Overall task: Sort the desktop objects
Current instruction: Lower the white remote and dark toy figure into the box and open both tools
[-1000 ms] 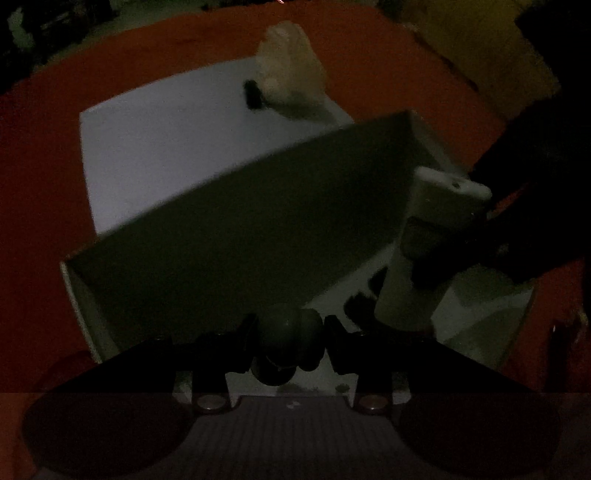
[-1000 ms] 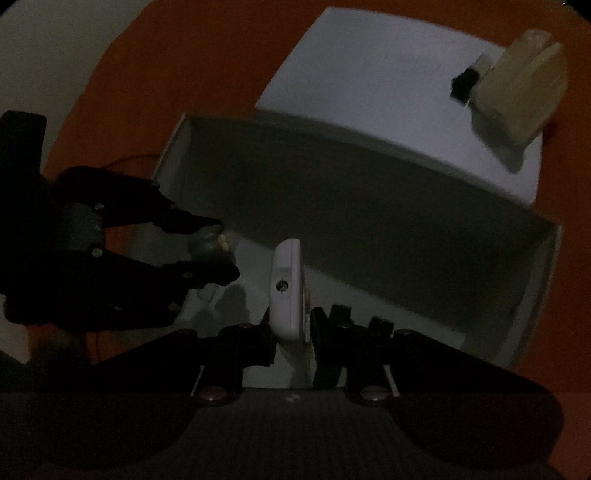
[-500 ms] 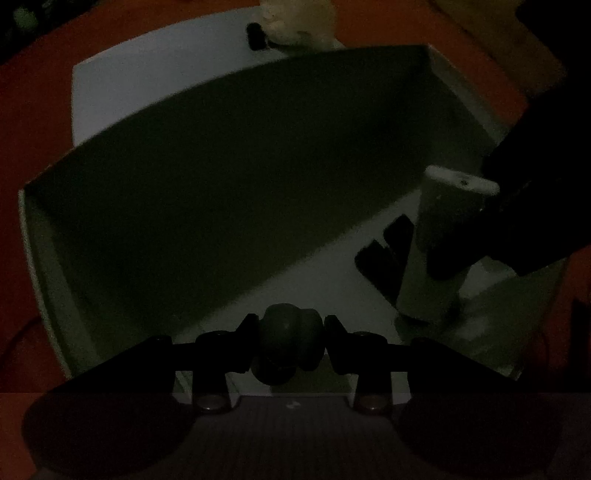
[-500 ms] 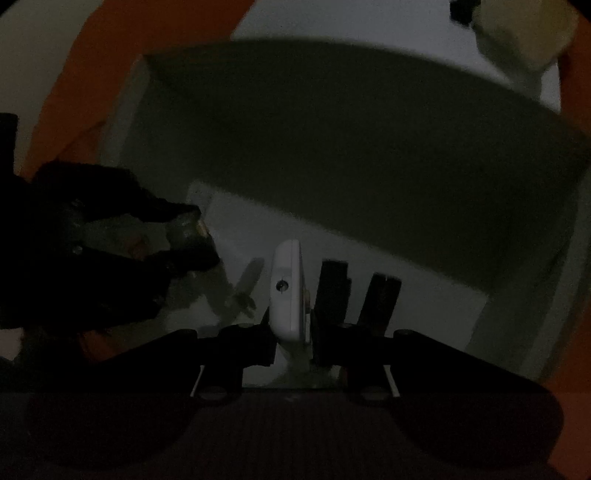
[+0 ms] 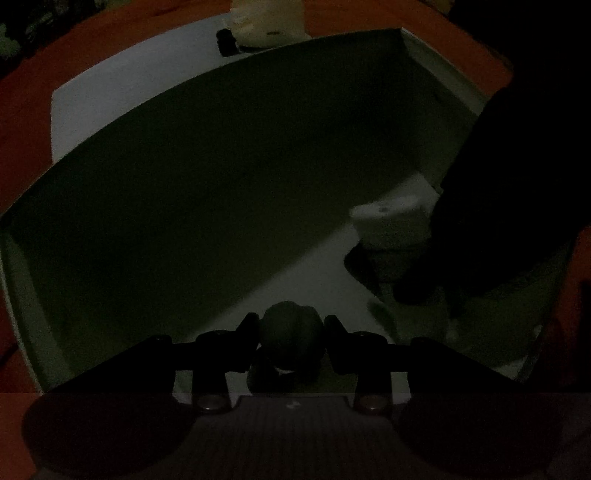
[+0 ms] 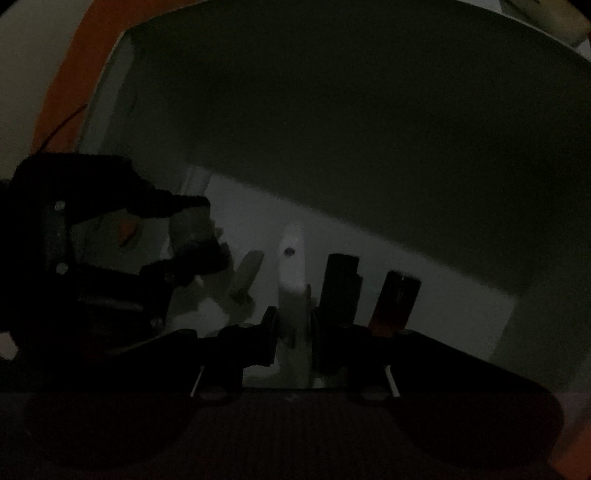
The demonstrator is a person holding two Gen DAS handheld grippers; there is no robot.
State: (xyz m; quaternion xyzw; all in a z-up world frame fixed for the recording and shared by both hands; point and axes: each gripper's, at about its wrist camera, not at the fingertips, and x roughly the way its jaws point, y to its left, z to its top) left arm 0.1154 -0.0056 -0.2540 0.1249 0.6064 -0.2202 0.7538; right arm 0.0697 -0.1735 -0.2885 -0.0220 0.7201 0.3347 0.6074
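Observation:
Both grippers are low inside a white open box (image 5: 436, 62), whose wall also shows in the right wrist view (image 6: 110, 92). My left gripper (image 5: 290, 332) is shut on a small dark grey rounded object (image 5: 290, 328) just above the box floor. My right gripper (image 6: 293, 325) is shut on a flat white device (image 6: 291, 266) with a small hole on its end, held upright; it also shows in the left wrist view (image 5: 388, 218). In the right wrist view the left gripper (image 6: 192, 240) is at the left with the grey object (image 6: 186, 229).
Two dark blocks (image 6: 340, 280) stand on the box floor right of the white device. The white lid (image 5: 110, 96) lies behind the box with a beige object (image 5: 266, 18) and a small black item (image 5: 226, 37) on it. An orange cloth (image 5: 22, 96) covers the table.
Both grippers have gone down further into the box with their objects still held; the box walls now fill most of both views.

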